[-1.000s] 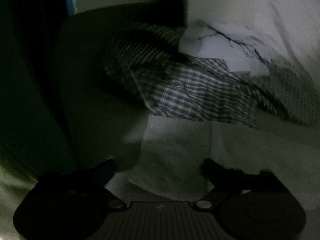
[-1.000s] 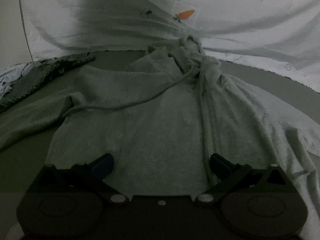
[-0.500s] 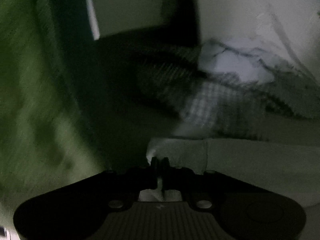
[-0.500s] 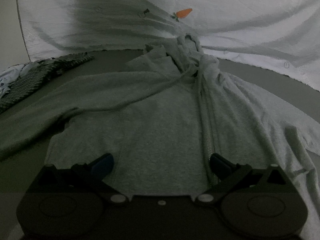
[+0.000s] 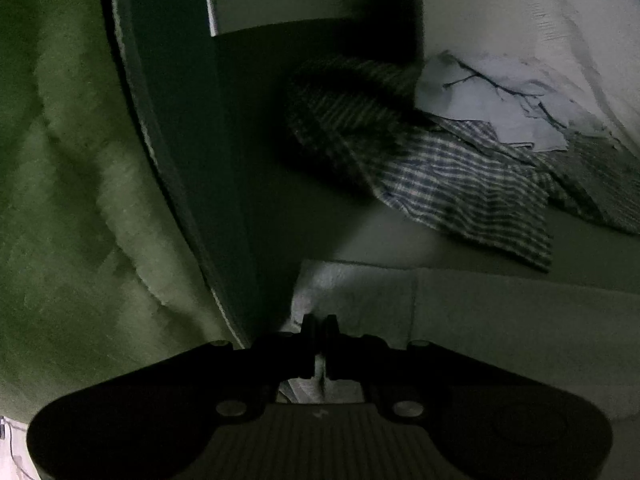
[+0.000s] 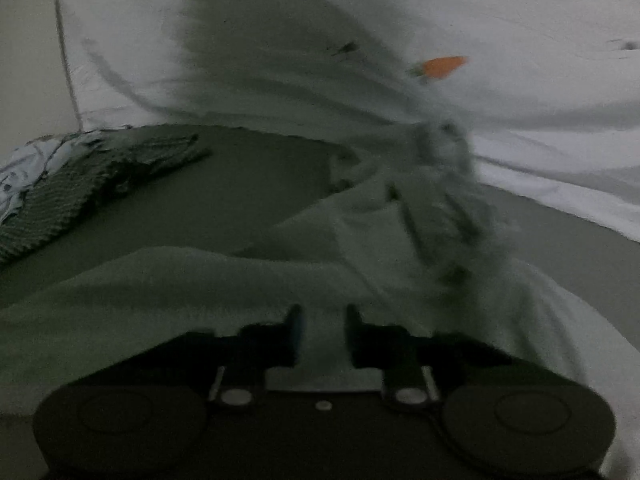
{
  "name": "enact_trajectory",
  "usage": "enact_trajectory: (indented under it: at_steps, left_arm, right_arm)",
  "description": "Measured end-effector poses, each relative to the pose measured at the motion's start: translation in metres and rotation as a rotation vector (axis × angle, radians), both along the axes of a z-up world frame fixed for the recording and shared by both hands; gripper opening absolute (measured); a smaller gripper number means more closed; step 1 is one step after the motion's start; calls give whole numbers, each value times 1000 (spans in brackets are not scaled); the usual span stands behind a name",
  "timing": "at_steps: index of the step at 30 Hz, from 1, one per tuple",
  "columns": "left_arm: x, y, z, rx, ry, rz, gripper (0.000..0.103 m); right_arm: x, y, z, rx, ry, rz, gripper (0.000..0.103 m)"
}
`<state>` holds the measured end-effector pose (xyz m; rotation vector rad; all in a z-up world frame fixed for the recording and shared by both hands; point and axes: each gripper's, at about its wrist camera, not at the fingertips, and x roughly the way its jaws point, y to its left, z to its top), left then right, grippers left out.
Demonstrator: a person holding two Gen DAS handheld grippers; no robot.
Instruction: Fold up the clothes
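Your left gripper [image 5: 319,344] pinches the grey hoodie's [image 5: 500,312] cuff between pressed fingers. Your right gripper's [image 6: 322,332] fingers stand narrowly apart around bunched hoodie fabric. Beyond the fingers, a plaid shirt [image 5: 452,176] lies crumpled, so folding has barely begun.

Tongs [image 6: 321,322] nearly closed over hoodie [image 6: 224,280]

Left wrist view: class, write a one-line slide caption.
Left claw shut on the grey hoodie's cuff, with a plaid shirt crumpled beyond it.
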<state>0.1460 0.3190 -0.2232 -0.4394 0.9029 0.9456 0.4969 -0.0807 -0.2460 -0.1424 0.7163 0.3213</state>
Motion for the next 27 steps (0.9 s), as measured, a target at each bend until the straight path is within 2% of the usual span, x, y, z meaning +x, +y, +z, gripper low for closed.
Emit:
enact_trajectory:
  at_steps: [6,13,15,16,17,18,20,23,25,26,27]
  left_arm:
    - [8,-6,-2,31,56,13,5]
    - [17,-12,-1,45,82,50,5]
    - [18,-11,2,38,71,54,5]
    - [18,-11,3,34,64,56,5]
    - [17,-10,5,29,51,58,5]
    - [16,-9,7,25,38,61,5]
    - [14,-6,10,11,7,66,5]
    - [12,-5,12,-7,-29,68,5]
    - [12,-6,11,-9,-41,58,5]
    - [12,-8,11,-12,-45,55,5]
    - [12,-9,11,-16,-48,52,5]
  right_arm:
    - [62,22,-12,2,30,76,0]
    - [116,37,-10,28,54,66,0]
    - [121,33,-8,47,81,39,6]
    - [115,27,-2,77,69,22,9]
    - [105,18,6,112,49,1,23]
    - [95,10,14,140,25,-23,48]
    - [64,-9,29,179,-17,-74,69]
    - [14,-28,35,250,39,-92,64]
    - [-20,-35,31,316,111,-107,55]
    - [-36,-36,26,347,156,-120,45]
    - [-48,-35,19,376,200,-138,42]
